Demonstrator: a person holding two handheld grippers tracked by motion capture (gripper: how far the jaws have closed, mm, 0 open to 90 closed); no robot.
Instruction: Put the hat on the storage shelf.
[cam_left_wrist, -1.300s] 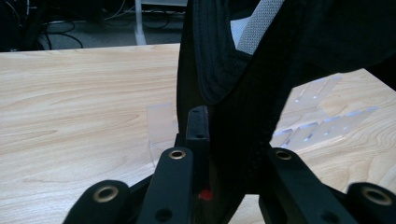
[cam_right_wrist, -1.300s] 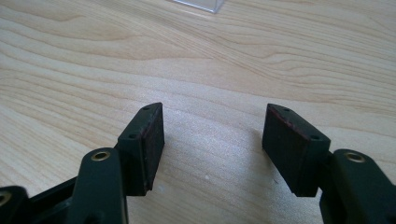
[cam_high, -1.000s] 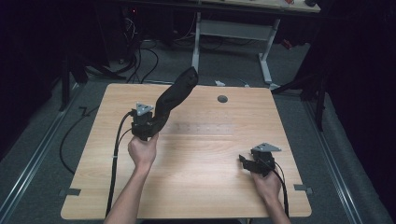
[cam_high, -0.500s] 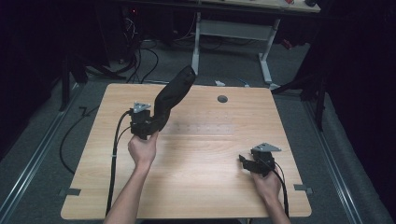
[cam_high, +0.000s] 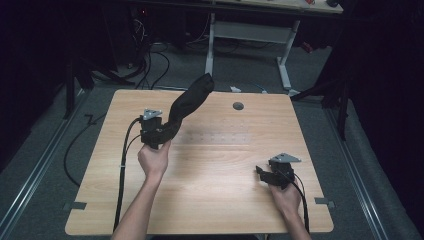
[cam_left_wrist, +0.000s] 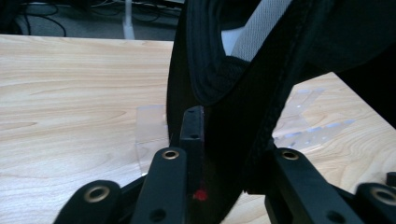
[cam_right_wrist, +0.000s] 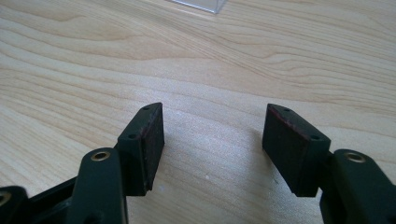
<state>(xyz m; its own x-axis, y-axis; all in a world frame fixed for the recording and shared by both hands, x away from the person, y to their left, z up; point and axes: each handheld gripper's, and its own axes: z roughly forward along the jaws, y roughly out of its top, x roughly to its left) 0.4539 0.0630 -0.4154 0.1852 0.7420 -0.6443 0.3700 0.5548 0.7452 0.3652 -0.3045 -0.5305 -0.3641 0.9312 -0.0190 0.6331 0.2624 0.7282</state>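
At table's left, left claw (cam_high: 159, 131) has just been opening around the black shoe (cam_high: 189, 102).

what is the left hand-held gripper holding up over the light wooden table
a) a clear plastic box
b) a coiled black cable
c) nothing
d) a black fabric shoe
d: the left hand-held gripper has a black fabric shoe between its jaws, raised at a slant above the light wooden table; the left gripper view shows its dark mesh collar and pale lining.
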